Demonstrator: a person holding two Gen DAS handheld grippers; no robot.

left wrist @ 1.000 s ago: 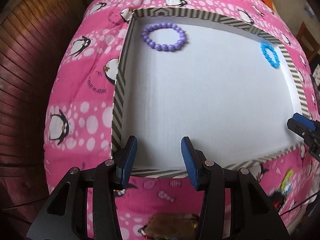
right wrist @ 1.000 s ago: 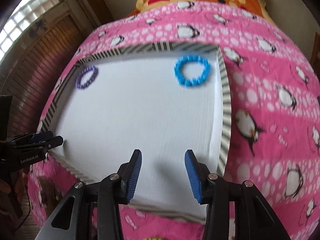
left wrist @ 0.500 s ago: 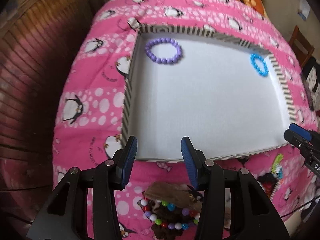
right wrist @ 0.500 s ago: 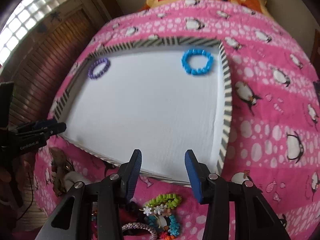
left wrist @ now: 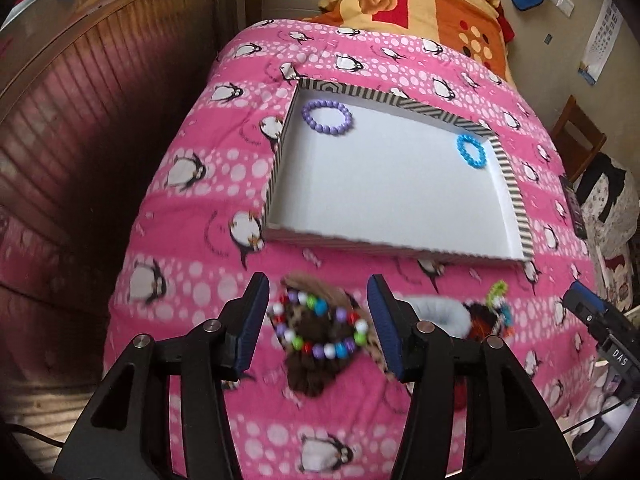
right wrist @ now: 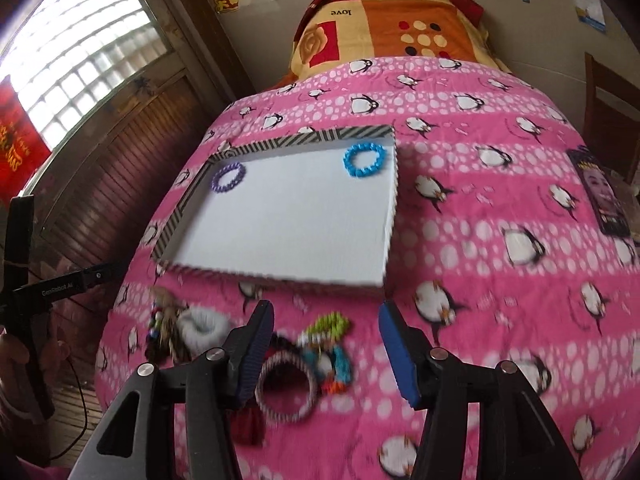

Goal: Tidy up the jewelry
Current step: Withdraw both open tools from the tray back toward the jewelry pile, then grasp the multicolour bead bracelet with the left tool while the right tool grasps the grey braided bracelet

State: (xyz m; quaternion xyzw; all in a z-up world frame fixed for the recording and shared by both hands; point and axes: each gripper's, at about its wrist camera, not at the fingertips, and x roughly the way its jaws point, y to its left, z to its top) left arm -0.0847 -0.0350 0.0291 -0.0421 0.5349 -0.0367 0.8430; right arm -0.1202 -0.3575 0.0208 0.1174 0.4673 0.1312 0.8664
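Note:
A white tray with a striped rim (left wrist: 516,200) (right wrist: 390,236) lies on the pink penguin quilt. Inside it sit a purple bead bracelet (left wrist: 327,117) (right wrist: 228,176) at the far left and a blue bracelet (left wrist: 471,151) (right wrist: 365,159) at the far right. In front of the tray lies a pile of jewelry: a multicoloured bead bracelet (left wrist: 320,330) on brown fluff, a white ring (left wrist: 440,314) (right wrist: 202,328), a striped bangle (right wrist: 286,392), a green piece (right wrist: 330,326). My left gripper (left wrist: 318,322) hovers above the bead bracelet, its jaws opening, nothing gripped. My right gripper (right wrist: 326,354) hovers above the bangle, jaws opening, empty.
A wooden wall panel (left wrist: 80,140) runs along the bed's left side. An orange patterned blanket (right wrist: 392,28) lies at the head. A dark phone (right wrist: 602,196) rests on the quilt at right, and a wooden chair (left wrist: 576,140) stands beyond the bed's right edge.
Both grippers have pulled back and risen from over the tray to above the jewelry pile in front of it. Both sets of jaws stand wider than before.

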